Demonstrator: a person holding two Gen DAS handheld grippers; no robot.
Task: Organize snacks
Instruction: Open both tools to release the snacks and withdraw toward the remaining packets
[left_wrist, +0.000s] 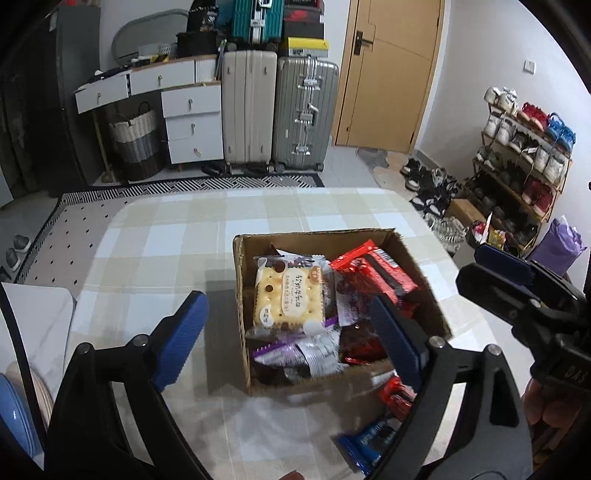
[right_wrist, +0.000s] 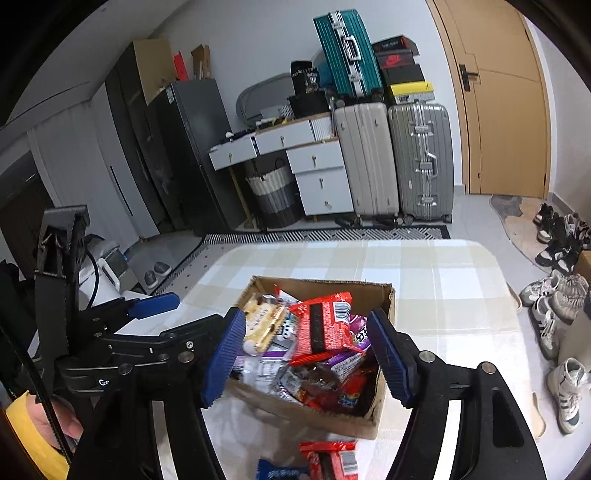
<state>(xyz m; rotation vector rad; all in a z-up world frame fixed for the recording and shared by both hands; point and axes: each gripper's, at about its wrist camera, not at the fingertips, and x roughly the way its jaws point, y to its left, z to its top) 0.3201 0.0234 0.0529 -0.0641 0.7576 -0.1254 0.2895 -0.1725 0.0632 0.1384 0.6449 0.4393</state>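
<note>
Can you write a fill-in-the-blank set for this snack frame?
1. The brown cardboard box stands on the ____ tablecloth.
2. Both the left gripper and the right gripper are ____.
3. The red snack packet lies on top of the pile ____ the box.
4. The blue wrapper lies ____ the box.

Missing: checked; open; inside; outside

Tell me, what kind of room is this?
Probably a home's entryway or living area: a shoe rack full of sneakers, suitcases stacked by a wooden door, and a checked-cloth table holding a snack box.
</note>
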